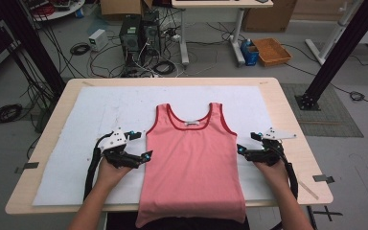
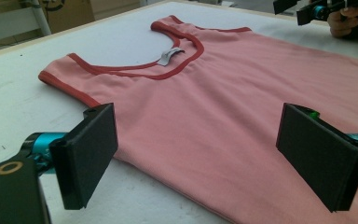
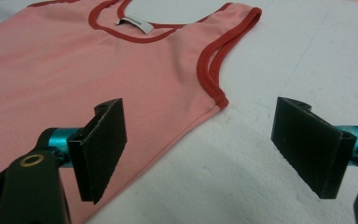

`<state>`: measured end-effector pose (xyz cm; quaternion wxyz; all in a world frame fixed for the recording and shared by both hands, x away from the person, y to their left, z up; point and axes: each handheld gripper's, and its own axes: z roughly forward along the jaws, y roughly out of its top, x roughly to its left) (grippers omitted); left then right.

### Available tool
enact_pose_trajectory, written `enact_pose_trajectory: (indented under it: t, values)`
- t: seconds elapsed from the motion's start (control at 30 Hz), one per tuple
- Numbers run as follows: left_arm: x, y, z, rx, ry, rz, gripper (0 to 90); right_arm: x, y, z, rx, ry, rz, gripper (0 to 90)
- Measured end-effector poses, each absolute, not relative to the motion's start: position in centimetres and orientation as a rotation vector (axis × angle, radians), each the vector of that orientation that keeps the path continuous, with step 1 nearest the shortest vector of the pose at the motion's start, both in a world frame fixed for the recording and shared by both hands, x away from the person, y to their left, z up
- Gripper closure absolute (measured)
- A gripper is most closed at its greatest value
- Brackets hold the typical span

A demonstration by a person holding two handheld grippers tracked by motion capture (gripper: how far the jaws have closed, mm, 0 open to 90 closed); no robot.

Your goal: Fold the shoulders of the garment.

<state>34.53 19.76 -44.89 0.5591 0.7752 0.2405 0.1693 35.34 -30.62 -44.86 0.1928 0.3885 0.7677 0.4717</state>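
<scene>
A pink tank top with red trim lies flat on the white mat, neck away from me, its hem hanging over the table's near edge. My left gripper hovers at the top's left side seam, jaws wide apart with nothing between them. In the left gripper view the top spreads ahead of the left gripper. My right gripper is at the right side seam, also open and empty. The right gripper view shows the right gripper straddling the seam of the top below the armhole.
The mat covers a wooden table. Beyond the table's far edge are computer towers, cables on the floor, an orange tray and black frame posts. Bare mat lies left and right of the top.
</scene>
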Motion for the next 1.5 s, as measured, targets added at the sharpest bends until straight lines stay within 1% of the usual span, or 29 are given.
enact_pose_trajectory:
  t: [0.63, 0.83, 0.93, 1.13, 1.4, 1.5]
  values:
    - [34.6, 19.7, -44.9, 1.835, 0.600, 0.411, 12.7, 35.4, -30.2, -44.7, 1.133, 2.134, 1.294, 17.9]
    - [34.6, 19.7, -44.9, 1.832, 0.595, 0.419, 12.7, 35.9, -29.3, -43.2, 1.111, 2.154, 1.297, 17.9]
    - [34.6, 19.6, -44.9, 1.833, 0.592, 0.421, 12.6, 36.5, -29.0, -42.6, 1.120, 2.170, 1.297, 17.9]
    - [34.7, 19.8, -44.9, 1.817, 0.610, 0.405, 12.7, 39.3, -28.4, -41.2, 1.170, 2.223, 1.234, 17.9]
    - [34.8, 19.9, -44.9, 1.815, 0.621, 0.401, 12.7, 42.0, -27.7, -40.1, 1.210, 2.233, 1.226, 17.9]
    - [34.8, 19.9, -44.9, 1.814, 0.621, 0.400, 12.7, 43.9, -26.9, -39.9, 1.241, 2.249, 1.203, 17.9]
